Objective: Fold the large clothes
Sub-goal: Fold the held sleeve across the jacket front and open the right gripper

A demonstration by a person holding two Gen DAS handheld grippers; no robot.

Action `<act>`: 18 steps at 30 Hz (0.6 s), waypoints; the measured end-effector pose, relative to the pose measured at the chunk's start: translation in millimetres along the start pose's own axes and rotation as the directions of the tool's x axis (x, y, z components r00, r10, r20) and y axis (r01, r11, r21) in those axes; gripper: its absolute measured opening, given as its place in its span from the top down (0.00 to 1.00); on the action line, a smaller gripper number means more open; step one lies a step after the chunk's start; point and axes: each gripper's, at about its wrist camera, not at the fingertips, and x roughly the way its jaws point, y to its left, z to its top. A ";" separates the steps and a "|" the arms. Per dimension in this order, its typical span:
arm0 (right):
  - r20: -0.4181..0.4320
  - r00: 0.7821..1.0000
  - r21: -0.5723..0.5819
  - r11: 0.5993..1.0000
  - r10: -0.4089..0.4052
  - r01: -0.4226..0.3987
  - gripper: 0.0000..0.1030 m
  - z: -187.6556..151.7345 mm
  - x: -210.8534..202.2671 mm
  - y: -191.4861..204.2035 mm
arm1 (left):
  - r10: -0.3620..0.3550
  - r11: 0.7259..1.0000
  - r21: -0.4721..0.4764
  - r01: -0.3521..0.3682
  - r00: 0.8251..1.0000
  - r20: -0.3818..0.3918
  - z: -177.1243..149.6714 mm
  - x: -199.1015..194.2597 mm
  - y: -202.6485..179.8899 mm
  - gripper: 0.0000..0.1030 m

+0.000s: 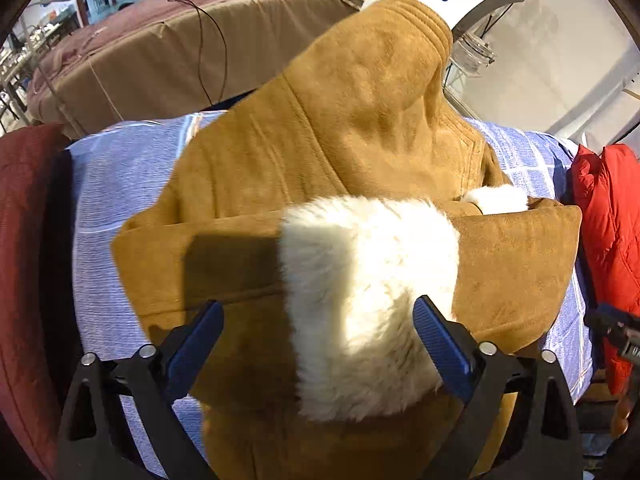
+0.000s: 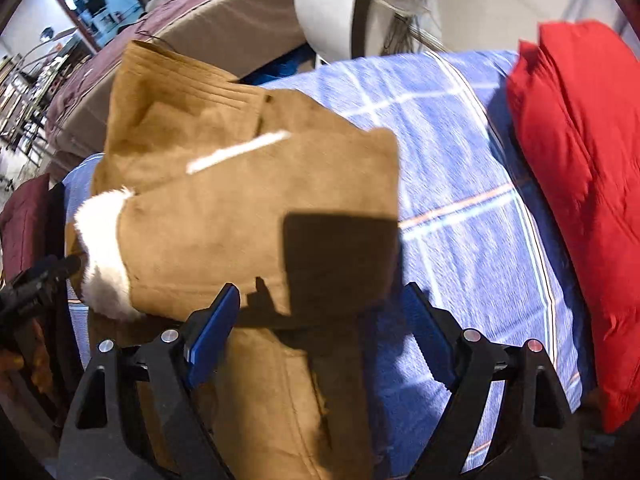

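Right in the middle of both frames lies a big tan suede coat [image 1: 280, 168] with white fluffy cuffs [image 1: 368, 304], partly folded on a blue checked bedsheet [image 2: 460, 184]. At the bottom of its frame, the left gripper [image 1: 318, 334] has its jaws spread wide around a cuff, holding nothing. Likewise the right gripper [image 2: 324, 322] is spread wide over the coat's edge. On the right lies a red puffy jacket [image 2: 576, 168].

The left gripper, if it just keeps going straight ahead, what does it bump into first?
Most likely the fluffy white cuff of the tan coat. The left gripper is open, and the fur sits right between its fingers. How near it is, the picture does not tell.
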 end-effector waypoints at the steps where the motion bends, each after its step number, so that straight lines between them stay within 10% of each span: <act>1: -0.009 1.000 0.016 1.000 -0.003 0.003 0.20 -7.3 0.6 -8.2 | -0.017 1.000 0.006 0.017 1.000 -0.020 2.3 7.0 -4.2 0.26; 7: -0.022 1.000 0.016 1.000 -0.007 0.008 0.20 -22.1 0.7 -20.8 | -0.038 0.997 0.064 0.041 0.998 -0.042 5.4 7.4 -28.1 1.00; 11: -0.011 1.000 -0.010 1.000 0.008 -0.008 0.20 -8.9 6.3 -15.1 | -0.048 0.997 0.060 0.044 0.996 0.074 15.2 -26.1 -16.6 1.00; 18: -0.001 0.999 -0.079 0.996 0.036 -0.036 0.20 13.4 15.7 15.8 | 0.188 0.977 -0.125 -0.173 0.975 0.116 25.2 -48.6 54.4 1.00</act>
